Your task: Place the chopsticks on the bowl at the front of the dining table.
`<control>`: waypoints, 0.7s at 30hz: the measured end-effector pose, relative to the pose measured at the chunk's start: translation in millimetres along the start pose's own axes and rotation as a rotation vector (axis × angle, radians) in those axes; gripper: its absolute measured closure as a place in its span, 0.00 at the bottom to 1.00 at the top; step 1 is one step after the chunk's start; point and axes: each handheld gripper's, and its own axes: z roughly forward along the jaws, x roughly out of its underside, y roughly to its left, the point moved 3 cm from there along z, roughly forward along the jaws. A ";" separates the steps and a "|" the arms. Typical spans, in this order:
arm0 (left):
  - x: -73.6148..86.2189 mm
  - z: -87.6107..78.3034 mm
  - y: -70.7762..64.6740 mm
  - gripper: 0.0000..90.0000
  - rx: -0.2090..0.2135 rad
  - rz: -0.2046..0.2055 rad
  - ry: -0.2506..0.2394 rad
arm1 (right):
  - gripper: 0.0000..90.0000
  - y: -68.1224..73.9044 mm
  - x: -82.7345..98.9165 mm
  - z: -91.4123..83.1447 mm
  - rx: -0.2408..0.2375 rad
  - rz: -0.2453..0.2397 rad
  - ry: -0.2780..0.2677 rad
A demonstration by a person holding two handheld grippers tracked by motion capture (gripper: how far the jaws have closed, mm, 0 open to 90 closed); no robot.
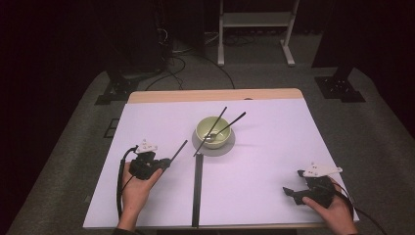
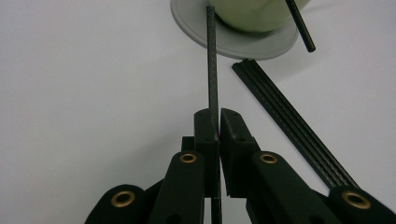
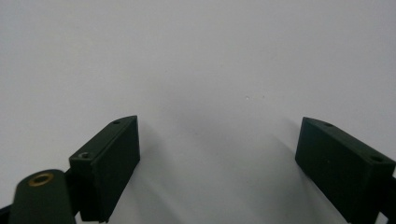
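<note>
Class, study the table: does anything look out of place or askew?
Two black sticks lean crookedly out of the green bowl on its grey plate, crossing over the rim. Nothing is spilled or broken.

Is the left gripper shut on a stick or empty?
Shut on one: the left gripper has its jaws pressed against a thin black stick.

High view overlooks whole table (image 1: 254, 161), left gripper view close, sharing bowl (image 1: 214, 130)
</note>
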 end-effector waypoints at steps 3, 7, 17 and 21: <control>-3.4 -0.7 0.9 0.96 -0.001 -0.009 -0.004 | 0.14 0.0 0.0 0.0 0.000 -0.001 0.000; -9.4 -1.1 0.1 0.96 0.002 -0.011 -0.009 | 0.14 0.0 0.0 0.0 0.000 0.001 0.000; -29.9 -3.8 -2.8 0.96 0.008 -0.006 -0.018 | 0.14 0.0 0.0 0.0 0.000 0.001 0.000; -38.7 -3.1 -4.4 0.96 0.016 -0.005 -0.019 | 0.14 0.0 0.0 0.0 0.000 0.001 0.000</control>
